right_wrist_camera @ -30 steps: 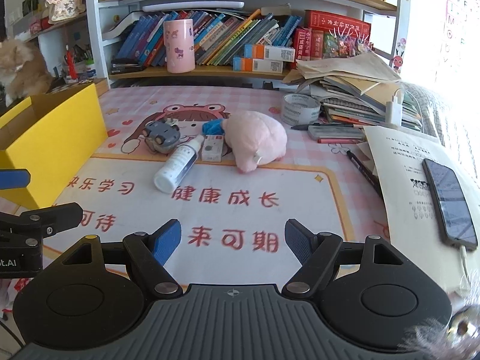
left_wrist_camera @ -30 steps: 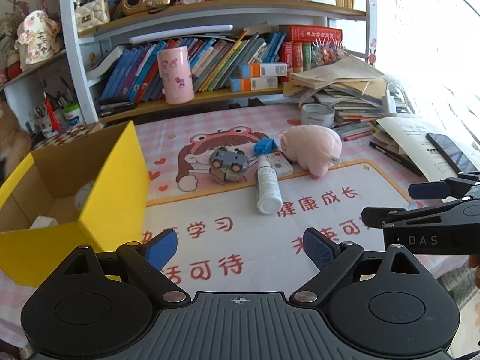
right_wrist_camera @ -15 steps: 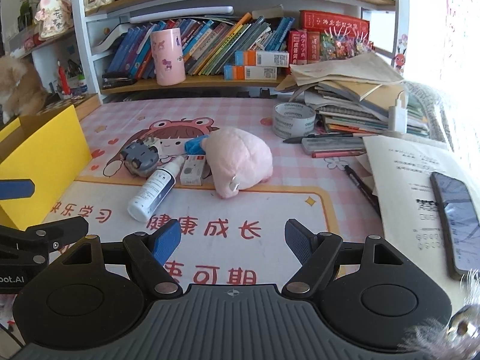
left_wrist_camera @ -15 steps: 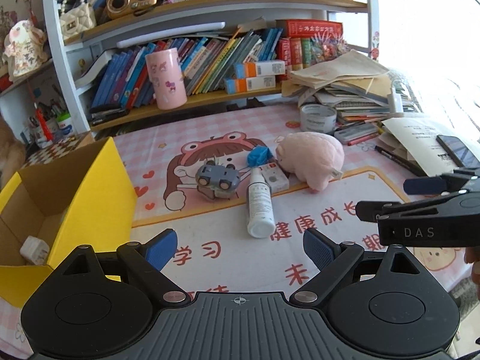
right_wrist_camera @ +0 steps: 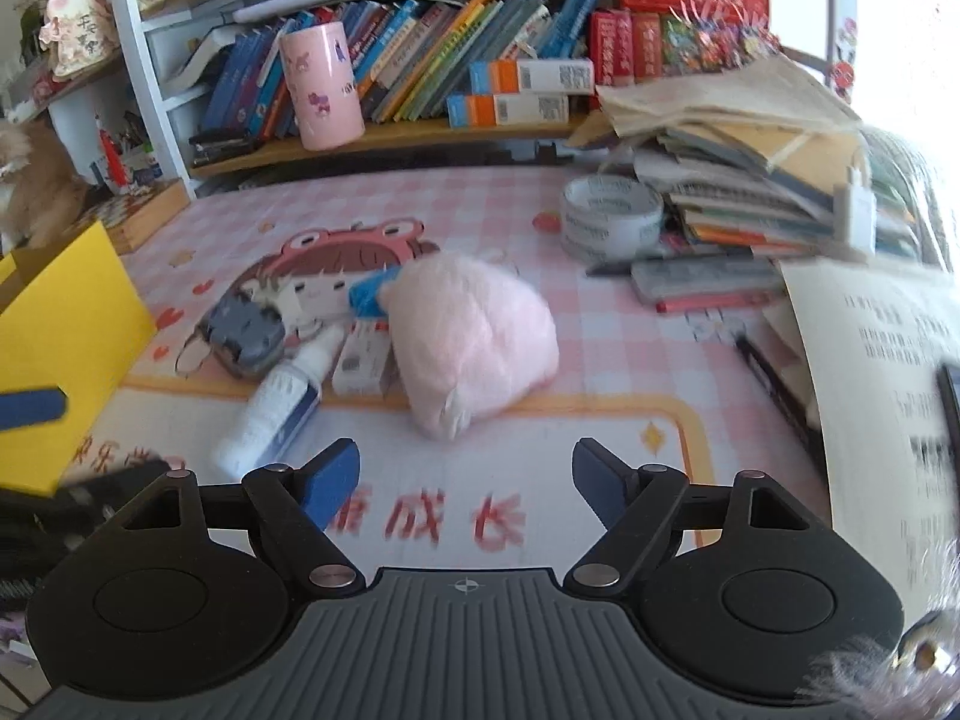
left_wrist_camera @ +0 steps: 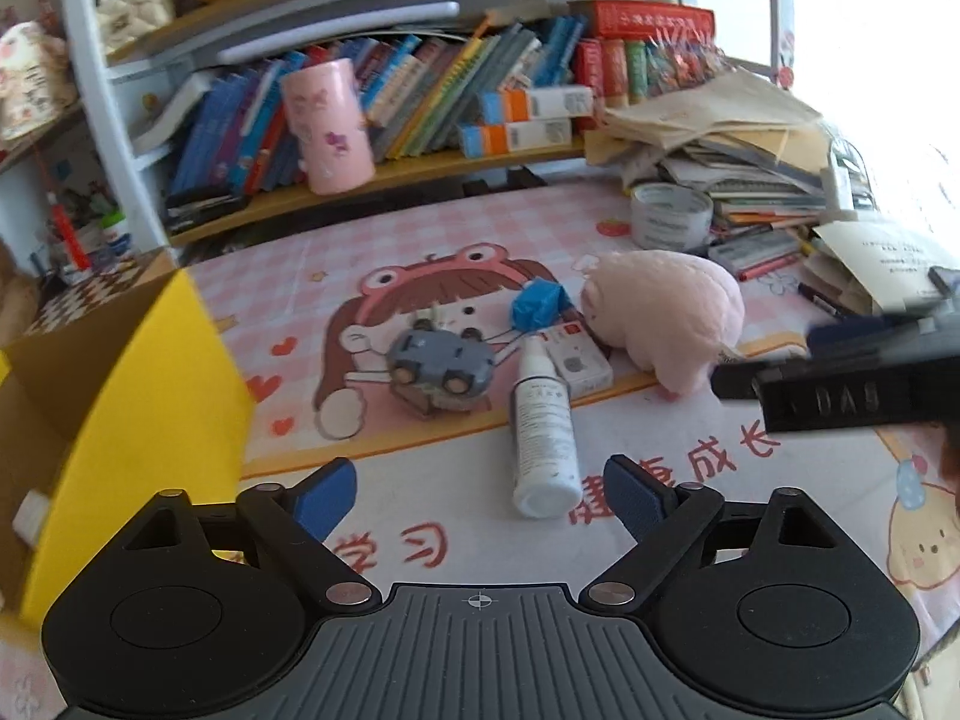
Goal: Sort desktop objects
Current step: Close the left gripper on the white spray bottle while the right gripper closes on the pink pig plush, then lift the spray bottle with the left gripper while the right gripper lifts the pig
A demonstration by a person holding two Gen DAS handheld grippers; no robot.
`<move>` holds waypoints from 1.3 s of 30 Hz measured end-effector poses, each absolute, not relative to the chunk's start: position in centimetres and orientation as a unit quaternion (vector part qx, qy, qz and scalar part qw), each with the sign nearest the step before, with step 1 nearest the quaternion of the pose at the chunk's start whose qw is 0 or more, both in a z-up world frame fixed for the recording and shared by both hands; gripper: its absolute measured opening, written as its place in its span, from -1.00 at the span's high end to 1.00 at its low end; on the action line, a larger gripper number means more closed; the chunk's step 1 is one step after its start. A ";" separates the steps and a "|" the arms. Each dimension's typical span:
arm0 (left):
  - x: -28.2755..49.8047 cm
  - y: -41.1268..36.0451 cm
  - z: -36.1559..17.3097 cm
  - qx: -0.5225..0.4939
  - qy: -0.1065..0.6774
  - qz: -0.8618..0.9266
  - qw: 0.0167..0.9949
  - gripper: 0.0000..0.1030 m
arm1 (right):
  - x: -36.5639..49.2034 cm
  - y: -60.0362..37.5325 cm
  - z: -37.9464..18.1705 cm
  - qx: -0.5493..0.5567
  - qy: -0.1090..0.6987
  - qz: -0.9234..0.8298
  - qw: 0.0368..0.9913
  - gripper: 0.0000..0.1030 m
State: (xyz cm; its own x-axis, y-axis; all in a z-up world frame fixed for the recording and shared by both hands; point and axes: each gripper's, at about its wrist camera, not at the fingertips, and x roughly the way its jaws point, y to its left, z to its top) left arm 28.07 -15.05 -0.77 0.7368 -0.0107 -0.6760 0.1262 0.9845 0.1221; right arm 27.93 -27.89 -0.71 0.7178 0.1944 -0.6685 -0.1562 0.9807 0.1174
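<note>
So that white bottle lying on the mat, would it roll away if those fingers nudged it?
Probably. The white bottle is round and lies on its side, so a sideways nudge would likely roll it. The small box beside it might stop it.

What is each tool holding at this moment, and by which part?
Nothing is held. The left tool and the right tool are both open and empty; the white bottle and the pink plush toy lie untouched on the desk mat.

A white bookshelf (right_wrist_camera: 156,96) crammed with books backs the pink checked desk (right_wrist_camera: 492,204); bright daylight floods from the right.
</note>
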 end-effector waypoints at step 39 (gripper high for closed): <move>34.1 -14.8 -4.0 -0.006 0.443 -0.066 0.894 0.40 | 37.4 -26.6 -1.9 -0.094 0.390 0.200 0.894 -0.11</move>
